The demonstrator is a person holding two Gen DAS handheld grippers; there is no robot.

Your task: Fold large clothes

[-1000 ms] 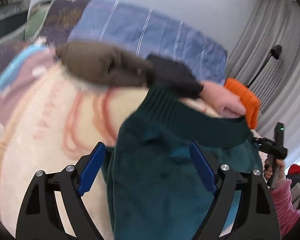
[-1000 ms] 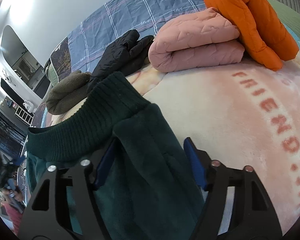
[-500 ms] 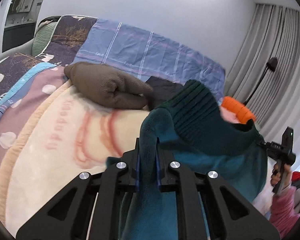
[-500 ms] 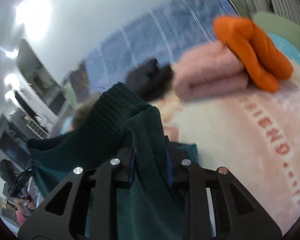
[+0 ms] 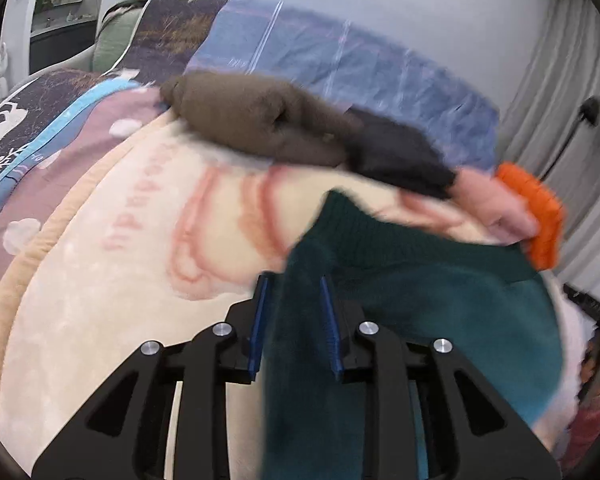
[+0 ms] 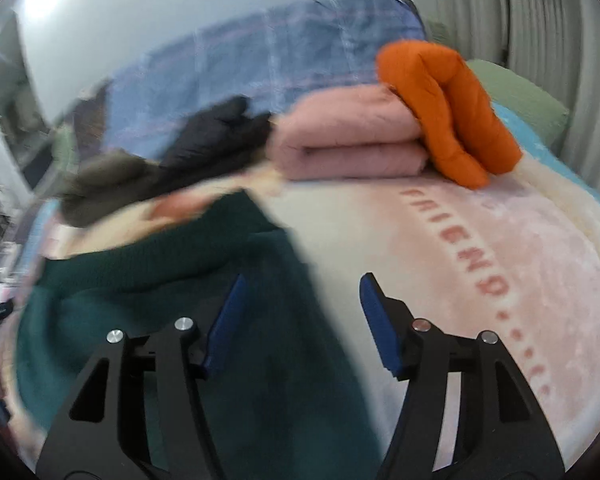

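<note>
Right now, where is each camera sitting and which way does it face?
Left wrist: on the left gripper, looking down its fingers across the bed; fabric of the green sweater lies between its jaws; a hand shows at far right.
Right wrist: on the right gripper, jaws open, sweater beside its left finger.
Shared: the sweater, brown bundle, black jacket, pink quilt, orange jacket.

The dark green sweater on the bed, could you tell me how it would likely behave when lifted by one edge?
The dark green sweater would probably be floppy: it drapes in soft folds. It looks thick, so likely fairly heavy, and its fuzzy surface should resist slipping.
</note>
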